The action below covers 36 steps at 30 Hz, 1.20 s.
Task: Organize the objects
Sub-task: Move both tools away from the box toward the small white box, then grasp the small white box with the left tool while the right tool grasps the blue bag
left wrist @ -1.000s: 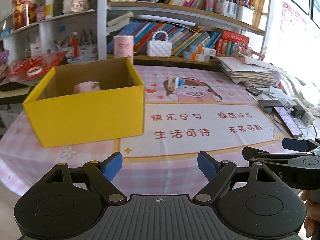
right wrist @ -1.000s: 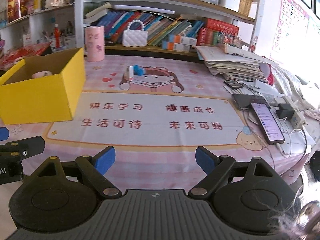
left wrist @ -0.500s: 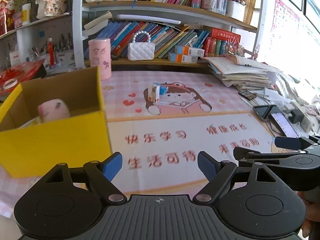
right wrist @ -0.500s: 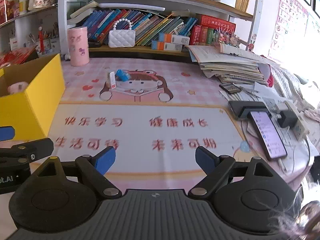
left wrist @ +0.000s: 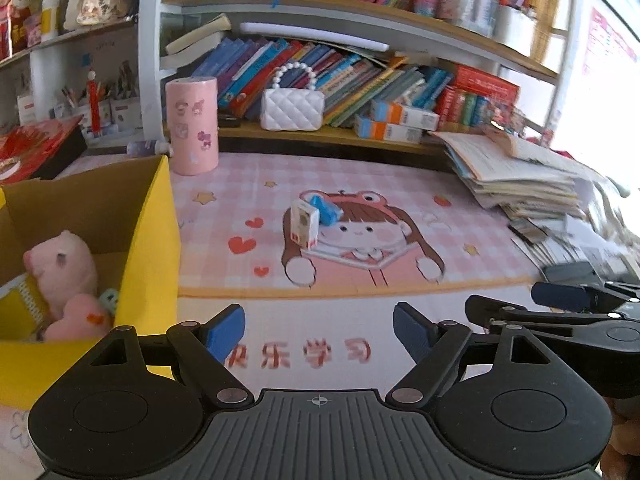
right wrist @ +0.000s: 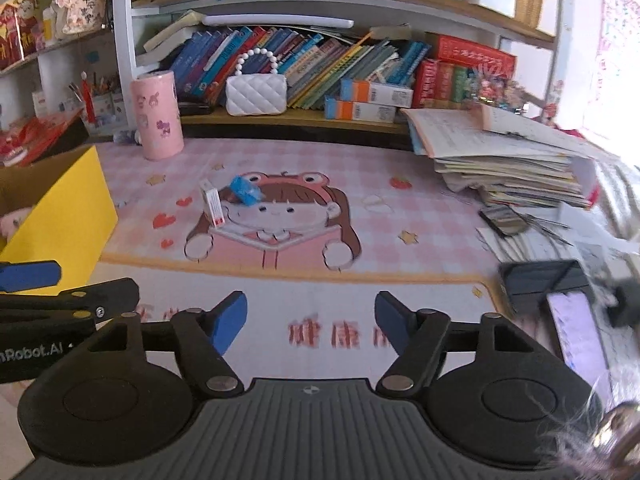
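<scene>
On a pink cartoon desk mat (left wrist: pixel 400 184) below crowded bookshelves, we have swept past the yellow box (left wrist: pixel 152 248) toward the small white carton (left wrist: pixel 305 224) and blue item (left wrist: pixel 326 206). Our left gripper (left wrist: pixel 319 330) is spread empty; our right gripper (right wrist: pixel 306 320) has just been closing on nothing, probably readying a pick.

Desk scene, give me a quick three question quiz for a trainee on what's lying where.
1. True or false: the yellow box is empty.
2. Which thing touches the small white carton on the mat: A the pink cylinder, B the blue packet, C the white quilted purse?
3. What does either gripper hold?

Key: 1 false, a pink plush toy lies inside. 2 B. 3 Nothing; left gripper and right gripper are open and empty.
</scene>
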Each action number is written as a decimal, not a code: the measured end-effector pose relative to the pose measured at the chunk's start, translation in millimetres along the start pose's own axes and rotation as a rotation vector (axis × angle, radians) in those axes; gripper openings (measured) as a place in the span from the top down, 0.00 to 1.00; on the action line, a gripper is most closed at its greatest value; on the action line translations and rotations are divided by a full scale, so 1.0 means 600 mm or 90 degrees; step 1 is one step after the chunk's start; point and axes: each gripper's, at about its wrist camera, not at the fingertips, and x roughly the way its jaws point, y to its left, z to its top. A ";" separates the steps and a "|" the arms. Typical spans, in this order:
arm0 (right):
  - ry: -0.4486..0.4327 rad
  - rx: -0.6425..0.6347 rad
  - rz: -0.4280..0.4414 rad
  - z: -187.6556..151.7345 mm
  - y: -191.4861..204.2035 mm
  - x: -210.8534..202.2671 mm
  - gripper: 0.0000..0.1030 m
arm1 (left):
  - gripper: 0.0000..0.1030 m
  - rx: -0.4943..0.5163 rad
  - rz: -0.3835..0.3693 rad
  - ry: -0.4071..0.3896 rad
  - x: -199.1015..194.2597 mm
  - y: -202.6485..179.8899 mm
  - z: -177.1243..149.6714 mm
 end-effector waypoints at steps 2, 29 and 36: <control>0.000 -0.001 0.016 0.018 -0.011 0.022 0.41 | 0.24 -0.007 0.014 -0.003 0.017 0.000 0.011; 0.014 -0.021 0.100 0.164 -0.061 0.257 0.46 | 0.88 -0.063 0.141 0.055 0.321 -0.011 0.110; 0.029 -0.048 0.151 0.167 -0.040 0.298 0.46 | 0.88 -0.072 0.142 0.031 0.255 0.015 0.101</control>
